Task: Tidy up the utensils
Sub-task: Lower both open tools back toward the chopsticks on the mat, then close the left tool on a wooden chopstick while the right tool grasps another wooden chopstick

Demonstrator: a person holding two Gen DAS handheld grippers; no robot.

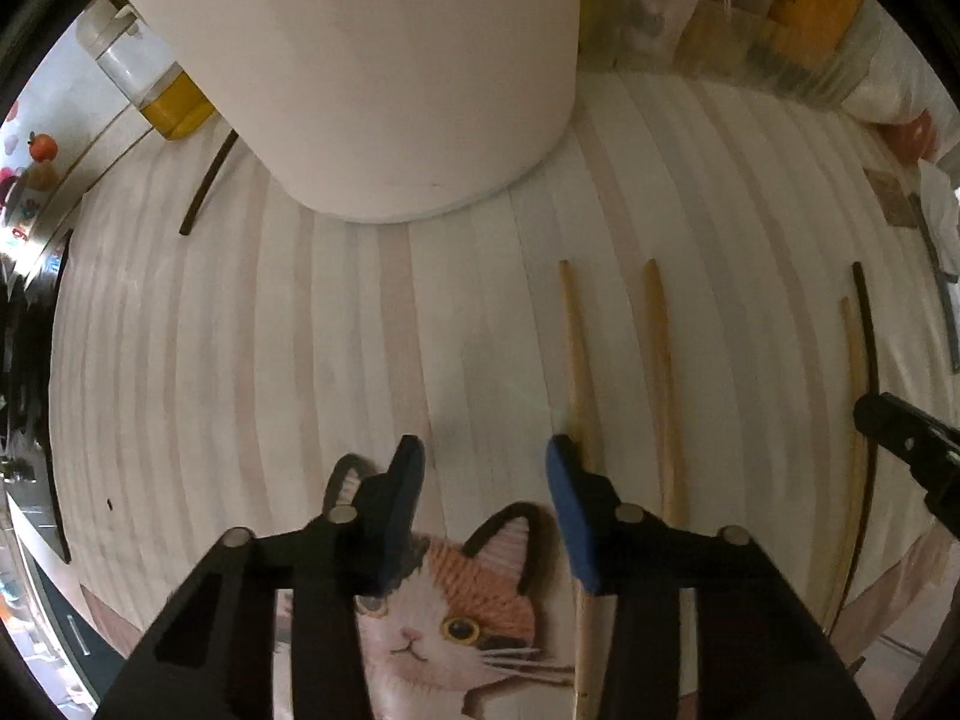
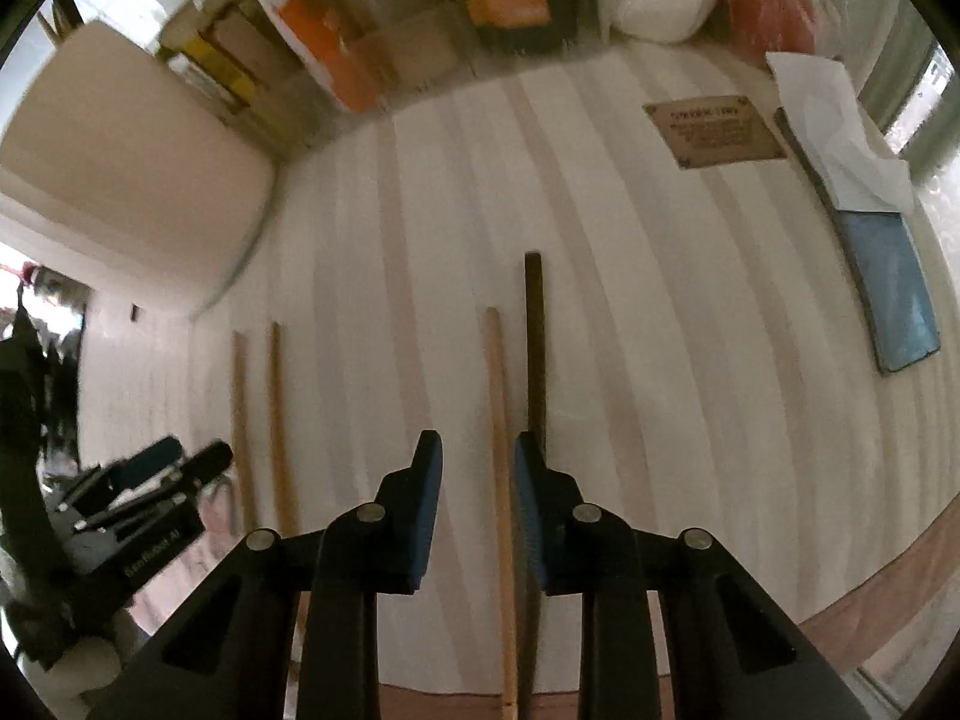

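Left gripper (image 1: 483, 450): tilted steeply down over the striped wooden table (image 1: 300, 330), blue pads (image 1: 567, 510) apart, nothing pressed between them. Directly beneath the fingers, a cat-face mat (image 1: 456, 618). Under the right-hand finger, a pale chopstick (image 1: 573, 348), running forward and away; touching that finger or not, impossible to tell. A little further to that side, a second pale chopstick (image 1: 660, 360), roughly parallel. Straight ahead, a big white container (image 1: 384, 78); off to the left of it, a lone dark stick (image 1: 207, 180).

Right gripper (image 2: 477, 447): likewise aimed down at the table, jaws narrowly apart. Inside the gap, close by the right-hand pad, a third pale chopstick (image 2: 495, 396), flat on the wood, not clamped. Just beside that, passing under the right-hand finger, a dark chopstick (image 2: 534, 336), reaching slightly further forward. Well off to the right, a flat blue item (image 2: 894, 300) with a white tissue (image 2: 840, 132) beyond it.
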